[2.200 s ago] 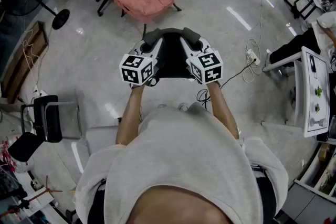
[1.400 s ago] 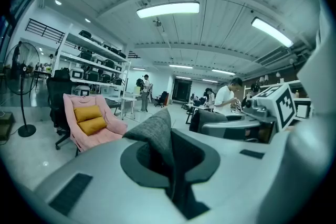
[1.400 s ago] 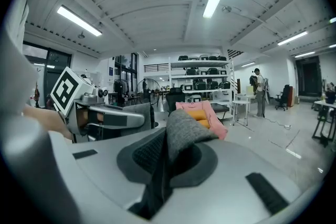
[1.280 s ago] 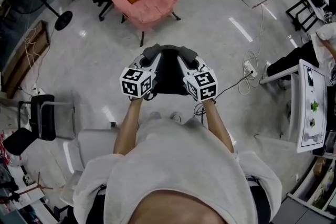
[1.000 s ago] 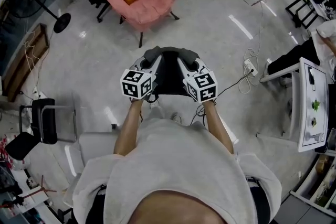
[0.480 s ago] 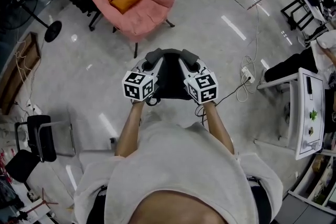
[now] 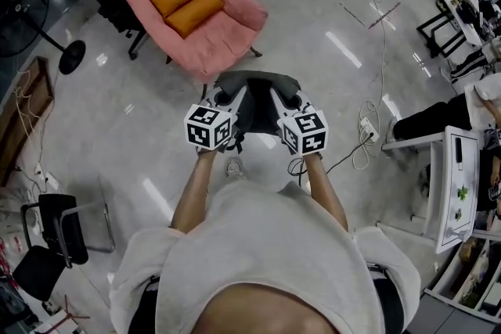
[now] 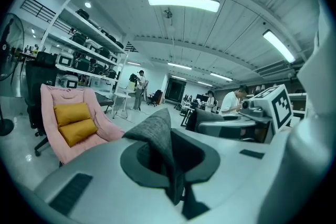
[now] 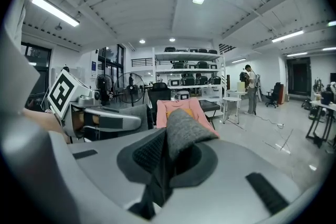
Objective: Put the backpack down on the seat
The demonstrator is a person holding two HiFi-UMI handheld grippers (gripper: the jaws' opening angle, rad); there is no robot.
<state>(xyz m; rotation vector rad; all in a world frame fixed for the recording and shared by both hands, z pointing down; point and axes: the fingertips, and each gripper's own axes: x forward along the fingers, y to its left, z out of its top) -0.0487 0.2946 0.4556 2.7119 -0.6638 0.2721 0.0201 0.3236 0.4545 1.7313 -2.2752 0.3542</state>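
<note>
- Backpack (image 7: 254, 112) hangs between 2 grippers, pink armchair (image 7: 223, 31) beyond at far left.
- Left gripper (image 7: 225, 92) fingers pinch its grey fabric, forearm stretched forward.
- Right gripper (image 7: 286, 92) fingers likewise.

Glossy pale grey floor (image 7: 117, 137) lay under me, pink padded armchair (image 7: 227, 31) stood on it ahead, two orange cushions (image 7: 188, 0) rested on its seat, white power strip (image 7: 366, 123) lay to my right.

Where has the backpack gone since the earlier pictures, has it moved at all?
Yes. In the head view the backpack has come right up to the pink armchair; the gap between them has nearly closed.
</note>
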